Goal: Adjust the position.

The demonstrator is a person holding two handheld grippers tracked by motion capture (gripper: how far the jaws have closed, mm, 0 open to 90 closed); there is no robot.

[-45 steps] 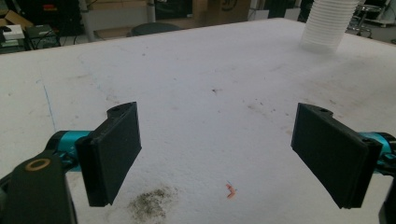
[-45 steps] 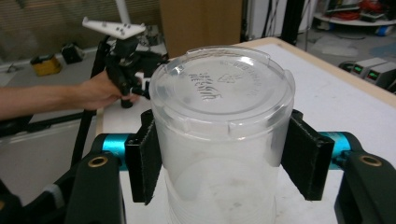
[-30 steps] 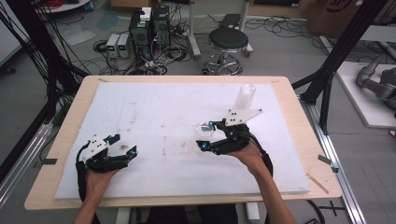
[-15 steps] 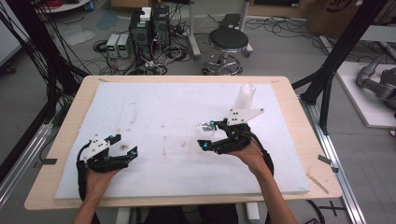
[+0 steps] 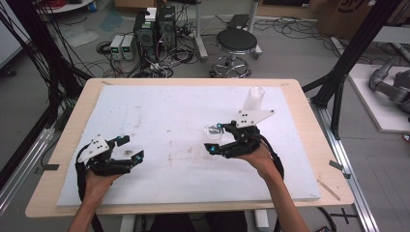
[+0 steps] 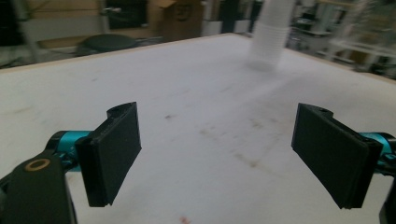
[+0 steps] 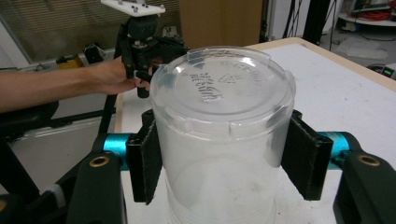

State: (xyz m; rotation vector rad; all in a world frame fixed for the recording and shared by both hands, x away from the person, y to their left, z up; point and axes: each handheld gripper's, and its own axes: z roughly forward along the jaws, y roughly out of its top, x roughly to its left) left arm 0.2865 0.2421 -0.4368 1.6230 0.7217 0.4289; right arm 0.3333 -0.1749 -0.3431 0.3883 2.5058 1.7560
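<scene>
From the high view, the right hand-held gripper (image 5: 212, 138) lies over the middle of the white surface (image 5: 159, 111), its jaws pointing toward the left of the picture and closed on a clear plastic cup (image 5: 212, 131) that looks small and glassy from up here. The person's right hand (image 5: 258, 157) grips the body behind it. A stack of clear cups (image 5: 254, 99) stands upright near the far right part of the surface, well apart from the held cup. The left hand-held gripper (image 5: 131, 148) rests low near the front left corner, held by the left hand (image 5: 99, 176), with its jaws spread and only the stained white surface between them.

In the left gripper view, the two black pads (image 6: 114, 151) stand wide apart above the bare surface (image 6: 210, 116), touching nothing. The stack of cups (image 6: 273, 32) is blurred at the far edge.

In the right gripper view, the cup (image 7: 222, 135) sits squarely between the pads (image 7: 145, 161), one pressing on each side of its clear wall just below the bottom rim; the cup is upside down, its embossed base facing the camera. Beyond it, the left hand-held gripper (image 7: 140, 51) is seen farther off in the person's hand (image 7: 109, 77), over the edge of the surface (image 7: 345, 88).
</scene>
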